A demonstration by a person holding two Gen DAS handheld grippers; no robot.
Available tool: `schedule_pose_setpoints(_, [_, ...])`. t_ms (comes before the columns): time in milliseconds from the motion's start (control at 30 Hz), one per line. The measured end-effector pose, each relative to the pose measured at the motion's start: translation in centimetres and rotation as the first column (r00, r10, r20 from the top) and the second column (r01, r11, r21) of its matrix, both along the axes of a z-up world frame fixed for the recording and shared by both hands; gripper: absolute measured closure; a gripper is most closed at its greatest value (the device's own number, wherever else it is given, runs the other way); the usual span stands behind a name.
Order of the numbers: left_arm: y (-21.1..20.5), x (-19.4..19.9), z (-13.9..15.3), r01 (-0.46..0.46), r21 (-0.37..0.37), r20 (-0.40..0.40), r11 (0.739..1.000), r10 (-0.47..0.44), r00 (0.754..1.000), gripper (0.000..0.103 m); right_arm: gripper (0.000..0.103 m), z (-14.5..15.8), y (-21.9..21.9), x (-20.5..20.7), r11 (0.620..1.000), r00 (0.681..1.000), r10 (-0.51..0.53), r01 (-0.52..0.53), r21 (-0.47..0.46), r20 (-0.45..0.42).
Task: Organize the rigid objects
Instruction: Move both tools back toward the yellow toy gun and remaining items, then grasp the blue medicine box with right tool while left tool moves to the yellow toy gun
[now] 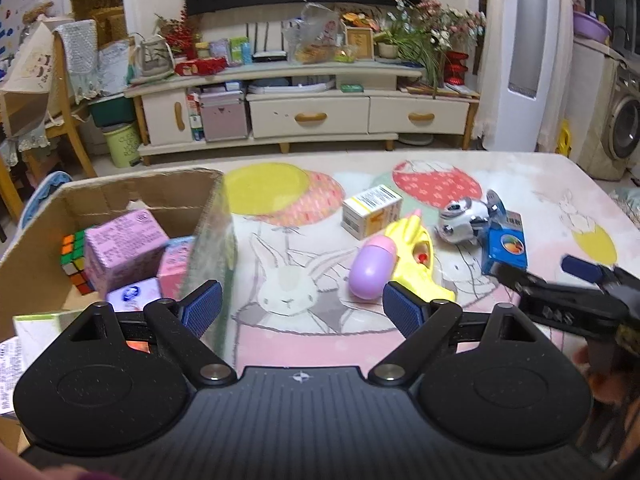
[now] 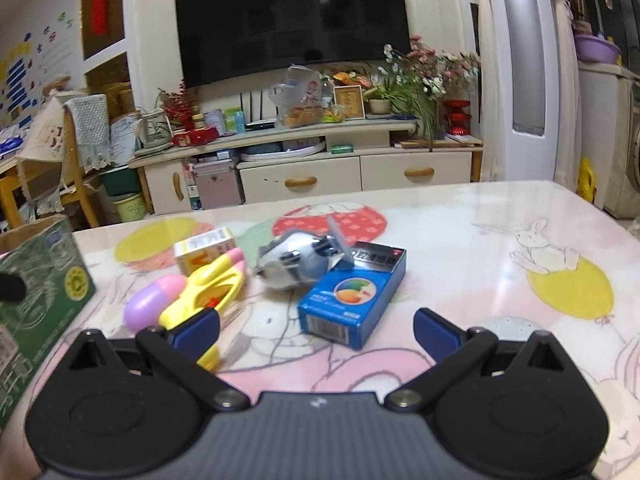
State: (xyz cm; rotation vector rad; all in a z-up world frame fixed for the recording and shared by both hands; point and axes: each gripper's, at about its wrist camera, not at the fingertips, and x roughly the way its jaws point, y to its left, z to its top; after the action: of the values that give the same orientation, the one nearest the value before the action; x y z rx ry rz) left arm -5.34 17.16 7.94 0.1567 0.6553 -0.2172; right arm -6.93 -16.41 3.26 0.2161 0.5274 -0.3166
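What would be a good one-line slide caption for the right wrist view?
Open right gripper faces a blue box on the table, among a yellow toy, purple egg and silver toy.

On your table the cardboard box sits left with the cube inside, while the capsule, toy gun and carton lie right.

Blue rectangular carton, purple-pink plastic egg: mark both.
Blue rectangular carton [image 2: 352, 292]: right wrist view, top face by the fruit picture.
Purple-pink plastic egg [image 1: 370, 270]: left wrist view, purple lower half.
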Motion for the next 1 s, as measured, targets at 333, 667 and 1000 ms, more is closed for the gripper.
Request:
schedule_pose_setpoints(333, [-2.5, 1.2, -1.3, 0.038, -0.036, -0.032, 0.999, -0.039, 0.999, 0.000, 0.001, -1.5, -2.0, 4.0, 1.000, 0.997, 0.000, 0.000, -0.003, -0.080])
schedule_pose_setpoints(667, [-6.4, 3.4, -3.3, 0.074, -0.030, -0.053, 0.997, -0.075, 0.996, 0.000, 0.001, -2.8, -4.1, 5.6, 0.999, 0.986, 0.036, -0.034, 0.016, -0.162])
schedule_pose_setpoints(1000, [-9.9, 6.8, -6.1, 0.086, 0.008, -0.092, 0.996, -0.085, 0.992, 0.000, 0.001, -2.9, -7.2, 3.7, 0.997, 0.976, -0.003, -0.014, -0.078, -0.217])
